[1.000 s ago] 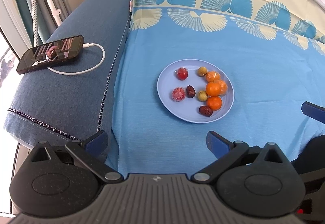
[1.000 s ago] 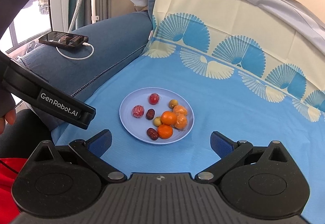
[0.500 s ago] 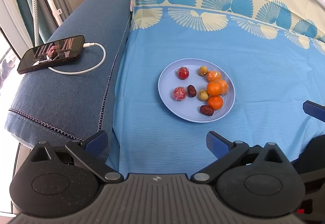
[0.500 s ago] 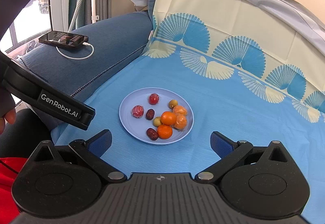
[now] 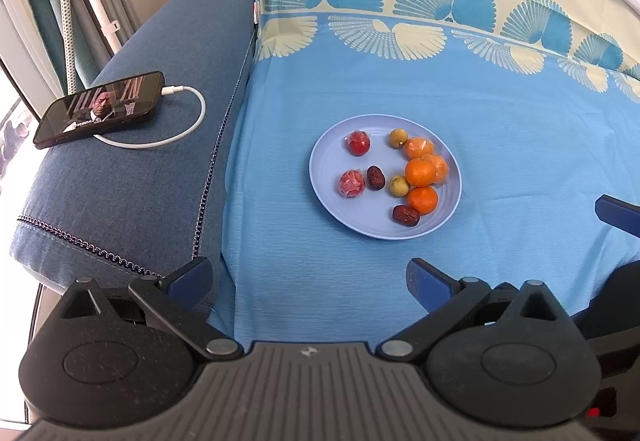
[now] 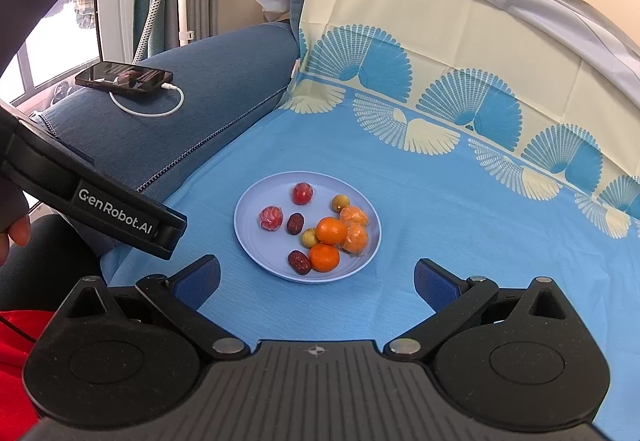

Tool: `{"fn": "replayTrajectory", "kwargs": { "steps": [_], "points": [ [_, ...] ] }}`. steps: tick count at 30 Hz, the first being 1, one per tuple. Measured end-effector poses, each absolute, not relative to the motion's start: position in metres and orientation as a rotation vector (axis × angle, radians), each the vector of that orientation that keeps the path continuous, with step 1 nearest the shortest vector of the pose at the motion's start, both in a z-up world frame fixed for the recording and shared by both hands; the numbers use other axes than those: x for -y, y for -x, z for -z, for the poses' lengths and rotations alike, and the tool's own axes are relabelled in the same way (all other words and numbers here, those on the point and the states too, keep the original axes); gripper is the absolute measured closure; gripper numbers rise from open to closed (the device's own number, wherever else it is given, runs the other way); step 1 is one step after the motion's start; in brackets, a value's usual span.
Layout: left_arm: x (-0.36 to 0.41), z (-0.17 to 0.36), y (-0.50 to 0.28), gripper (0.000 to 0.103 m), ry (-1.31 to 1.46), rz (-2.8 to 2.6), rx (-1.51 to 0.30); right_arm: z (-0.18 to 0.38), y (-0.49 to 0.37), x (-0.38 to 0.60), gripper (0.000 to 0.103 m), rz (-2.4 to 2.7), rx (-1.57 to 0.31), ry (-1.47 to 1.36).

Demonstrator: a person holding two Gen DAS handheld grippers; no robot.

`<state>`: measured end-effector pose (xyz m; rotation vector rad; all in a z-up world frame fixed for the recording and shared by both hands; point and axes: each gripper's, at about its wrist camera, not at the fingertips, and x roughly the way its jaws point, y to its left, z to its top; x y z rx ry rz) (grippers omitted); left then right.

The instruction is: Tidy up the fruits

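both tools, left tool [image 5: 308,277] and right tool [image 6: 316,279], gape released, hovering near the fruit plate [image 6: 256,241] ahead.

The plate [image 5: 332,197] sits on the cloth [image 5: 500,145] near the middle of the left wrist frame. On it, the oranges [image 5: 420,172] cluster at its right side, the two wrapped fruits [image 5: 352,183] at its left, a date [image 5: 376,177] between them and another date [image 5: 405,215] at the near rim. At the left of the frame, a phone [image 5: 100,107] lies on the armrest [image 5: 132,193], its cable [image 5: 176,129] looping beside it.
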<state>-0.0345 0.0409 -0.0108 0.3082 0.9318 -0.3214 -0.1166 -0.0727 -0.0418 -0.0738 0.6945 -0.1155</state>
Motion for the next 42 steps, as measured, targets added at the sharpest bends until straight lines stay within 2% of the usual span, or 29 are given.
{"fn": "replayTrajectory", "kwargs": {
  "steps": [42],
  "points": [
    [-0.0392,0.0131,0.0335,0.0,-0.333,0.286,-0.919,0.0451,0.1188,0.075,0.001,0.121,-0.698,0.068]
  ]
}}
